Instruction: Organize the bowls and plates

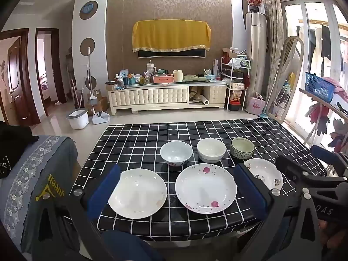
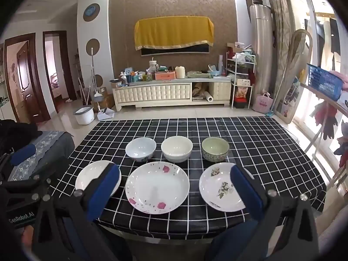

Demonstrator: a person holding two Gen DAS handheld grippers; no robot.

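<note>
Three plates lie in a row near the front of the black checked table (image 1: pixel 134 139): a plain white plate (image 1: pixel 137 192) (image 2: pixel 93 174) at left, a pink-petal plate (image 1: pixel 205 188) (image 2: pixel 157 186) in the middle, a flower-print plate (image 1: pixel 264 174) (image 2: pixel 219 187) at right. Behind them stand a pale blue bowl (image 1: pixel 176 153) (image 2: pixel 141 149), a cream bowl (image 1: pixel 211 150) (image 2: pixel 176 148) and a green patterned bowl (image 1: pixel 242 148) (image 2: pixel 215 148). My left gripper (image 1: pixel 176 187) hangs open above the front edge, nothing between its blue pads. My right gripper (image 2: pixel 175 184) is open too, empty, framing the petal plate.
A grey embroidered cloth on a chair (image 1: pixel 32 174) sits left of the table. Beyond the table are tiled floor, a white bucket (image 1: pixel 77 118), a cluttered TV cabinet (image 1: pixel 167 95) and a drying rack with a blue basket (image 1: pixel 318 86) at right.
</note>
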